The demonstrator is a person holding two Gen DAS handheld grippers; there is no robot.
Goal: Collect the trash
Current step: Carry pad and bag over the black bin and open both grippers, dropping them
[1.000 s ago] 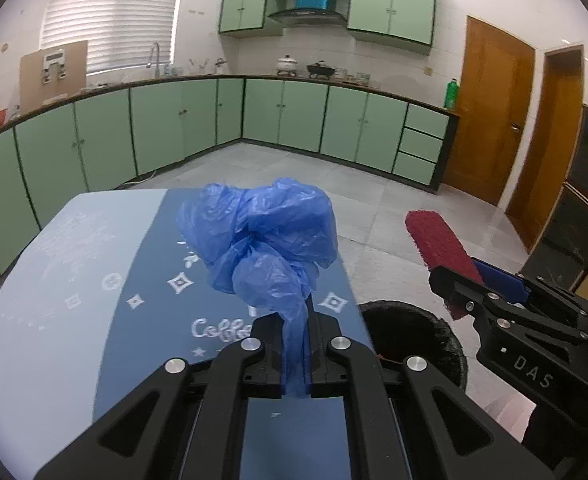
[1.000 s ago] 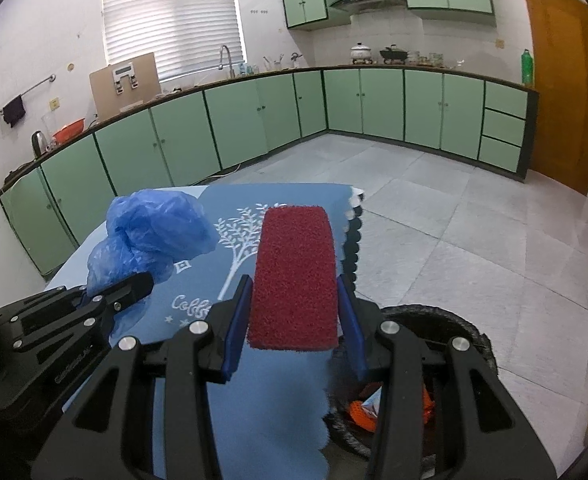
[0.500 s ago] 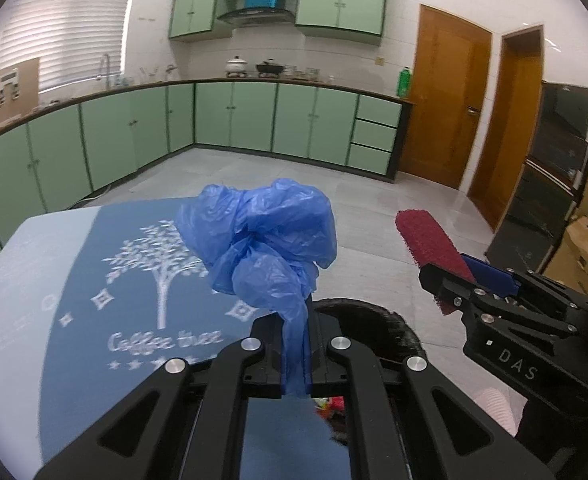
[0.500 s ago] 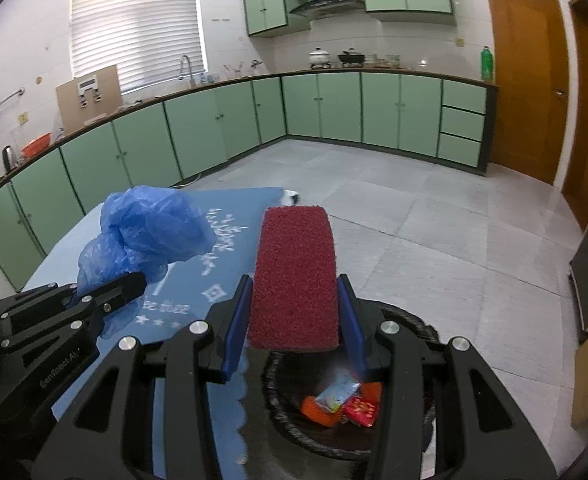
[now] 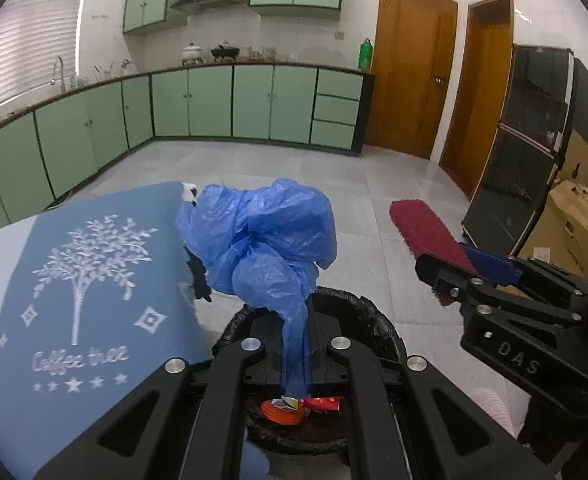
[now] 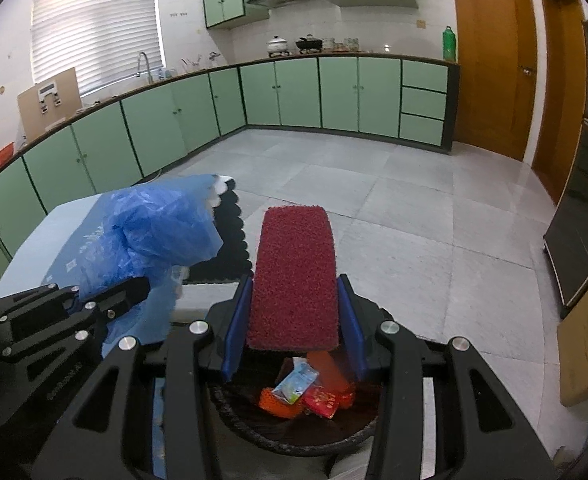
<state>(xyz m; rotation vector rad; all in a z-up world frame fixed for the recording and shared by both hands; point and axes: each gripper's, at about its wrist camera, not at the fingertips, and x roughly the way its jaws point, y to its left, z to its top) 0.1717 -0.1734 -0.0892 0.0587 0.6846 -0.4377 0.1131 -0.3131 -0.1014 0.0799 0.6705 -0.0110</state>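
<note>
Left claw: clenched on the twisted neck of a crumpled blue plastic bag; the bag's bulk stands above the fingers. Right claw: grasping a dark red scrubbing pad between its blue pads, the pad standing up out of the grip. In the left view the right claw sits at about 3 o'clock. Both items hang over, or near, the mouth of a black-lined trash bin on the floor. The bin holds wrappers: orange, red, and one white-and-blue.

The bin stands just beside the edge of a surface covered with a blue cloth, which lies at 9 o'clock in the left view.

Risks (judgement):
- The bag is light and billowy. Let go off-centre, it could drift or snag on the bin rim, or settle on the cloth edge at 9 o'clock.
- The bag's thin neck may cling to the fingers after release.
- The pad stands tall in the grip. If it tips toward 12 o'clock on release, it could land on the floor tiles beyond the rim.
- The two claws are close together; they could knock each other.

Legible text: "Coffee tree" under a white tree print on the cloth, with a row of stars below. "DAS" on the right claw's body. Wrapper print is too small to read.
</note>
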